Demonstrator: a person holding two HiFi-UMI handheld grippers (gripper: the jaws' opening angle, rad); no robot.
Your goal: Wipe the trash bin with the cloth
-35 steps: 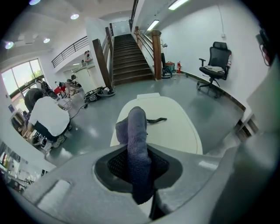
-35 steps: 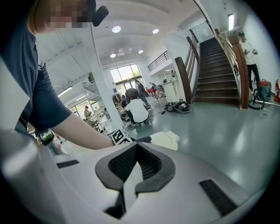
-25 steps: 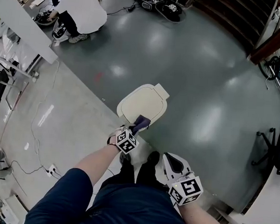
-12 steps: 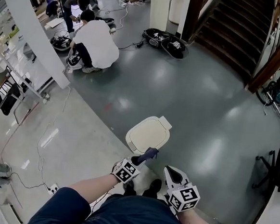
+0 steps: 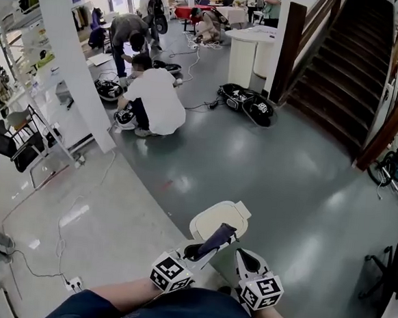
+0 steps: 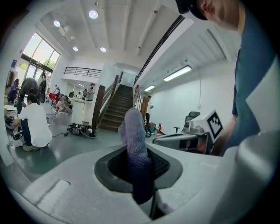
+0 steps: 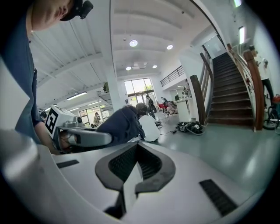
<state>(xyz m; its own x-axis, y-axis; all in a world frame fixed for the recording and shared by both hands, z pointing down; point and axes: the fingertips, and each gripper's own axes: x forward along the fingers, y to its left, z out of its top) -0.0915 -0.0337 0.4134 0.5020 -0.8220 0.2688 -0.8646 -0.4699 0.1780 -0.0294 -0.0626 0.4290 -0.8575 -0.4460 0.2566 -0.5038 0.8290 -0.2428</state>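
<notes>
So, the left tool (image 5: 202, 250) is clamped on the cloth (image 5: 215, 240), a dark purple-blue rag. In the left gripper view it pokes straight out from between the jaws as a thick roll, with the stairs and the far end of the room behind it. The right tool (image 5: 245, 256) is closed with nothing in it; in the right gripper view the two pads meet in the middle. Both tools sit low and close to the person's body, side by side, the right one just beside the left.

The trash bin (image 5: 220, 220) stands on the floor (image 5: 306, 191) right in front of the person, and its cream lid faces up at the head view. From up there the tip of the cloth overlaps the near edge of the lid. I can't tell whether it's actually touching the lid or just hanging over it. The right tool is next to the bin's near right corner, apart from it.

The rest of the room is pretty busy. A person in a white shirt (image 5: 156, 96) crouches on the grey floor well beyond the bin, near a big white column (image 5: 76, 63). Some black gear (image 5: 248, 102) lies on the floor near the foot of a dark staircase (image 5: 343, 70). A power strip (image 5: 74, 283) with a cable sits on the lighter floor off to the left.
</notes>
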